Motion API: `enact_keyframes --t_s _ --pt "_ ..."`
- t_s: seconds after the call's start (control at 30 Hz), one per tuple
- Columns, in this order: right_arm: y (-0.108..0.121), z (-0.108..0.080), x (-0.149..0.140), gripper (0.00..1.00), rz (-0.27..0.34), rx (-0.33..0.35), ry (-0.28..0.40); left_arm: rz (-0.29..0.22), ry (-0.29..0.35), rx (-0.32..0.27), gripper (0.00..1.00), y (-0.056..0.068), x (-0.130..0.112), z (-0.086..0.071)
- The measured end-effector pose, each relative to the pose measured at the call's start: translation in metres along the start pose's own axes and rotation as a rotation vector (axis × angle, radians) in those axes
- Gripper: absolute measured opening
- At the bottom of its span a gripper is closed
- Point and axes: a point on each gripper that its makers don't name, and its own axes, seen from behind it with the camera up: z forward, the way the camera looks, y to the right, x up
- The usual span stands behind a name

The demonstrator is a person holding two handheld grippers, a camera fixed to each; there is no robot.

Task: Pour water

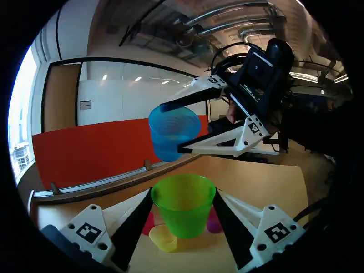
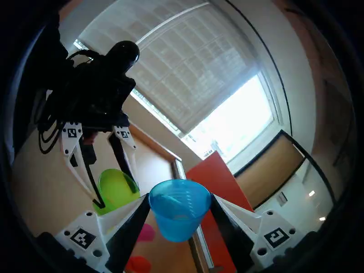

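**Blue translucent plastic cup (image 1: 174,132) poised above green translucent plastic cup (image 1: 184,209)**

The right gripper (image 2: 179,200) clamps both fingers on the blue cup's smooth, tapered wall. It holds the cup in the air, higher than the green one, apparently so the contents can fall in. The left gripper (image 1: 182,196) pinches the green cup upright above the pale wooden table (image 1: 264,182), mouth open to receive. Tipping is judged not yet begun. A small yellow plastic cup (image 1: 164,236) sits on the table beneath.
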Motion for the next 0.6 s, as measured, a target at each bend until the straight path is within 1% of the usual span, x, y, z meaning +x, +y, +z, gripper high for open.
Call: enact_keyframes --t_s 0.4,0.6 --pt "0.0034 0.0058 0.0057 0.94 -0.082 -0.005 -0.010 0.000 0.003 0.002 0.89 -0.0002 0.0007 -0.0017" --pt "0.0034 0.0079 0.0077 0.94 -0.111 -0.008 -0.013 0.004 0.001 0.003 0.89 0.0002 0.0001 -0.0022"
